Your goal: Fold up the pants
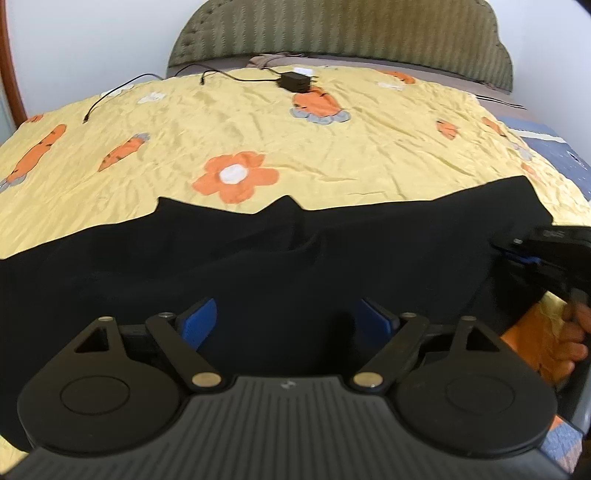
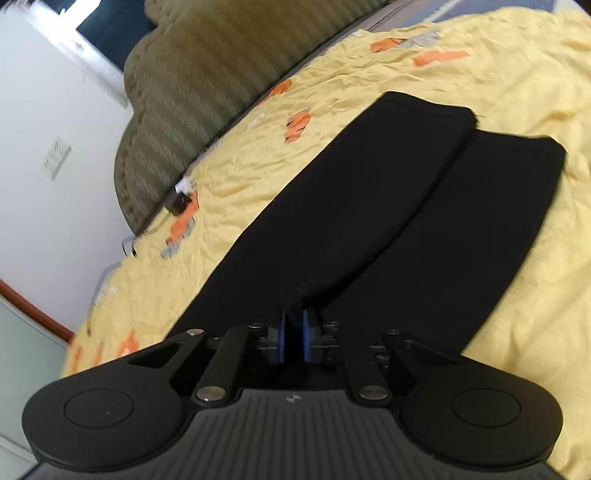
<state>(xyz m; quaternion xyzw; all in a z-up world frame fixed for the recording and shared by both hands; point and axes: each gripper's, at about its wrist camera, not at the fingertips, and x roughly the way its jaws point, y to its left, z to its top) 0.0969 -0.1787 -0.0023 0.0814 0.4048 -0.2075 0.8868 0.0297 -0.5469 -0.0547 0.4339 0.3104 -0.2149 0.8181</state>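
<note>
The black pants [image 2: 369, 221] lay flat on a bed, on top of a yellow blanket [image 1: 332, 147] with orange flowers and carrots on it. The two legs lay side by side, touching along their long inner edges, and their ends pointed away toward the far side of the blanket.

The left gripper [image 1: 284, 321] hung over the black cloth. Its blue fingers [image 1: 201, 317] stood wide apart. The pants were spread out under and between them, but the fingers did not press on the cloth. They held nothing.

The right gripper [image 2: 293, 339] was at the spot where the two legs met. Its blue fingers [image 2: 307, 332] were pulled almost all the way together, with only a thin gap between them. Dark cloth sat in that gap, so they looked pinched on a fold of the pants. In the left camera the same gripper [image 1: 517, 251] came in from the right side, low on the edge of the pants, with a hand [image 1: 576, 332] behind it.

At the far end of the bed stood a green striped headboard [image 1: 332, 33]. A black charger [image 1: 295, 82] with its cord lay on the blanket near the headboard, well apart from the pants.
</note>
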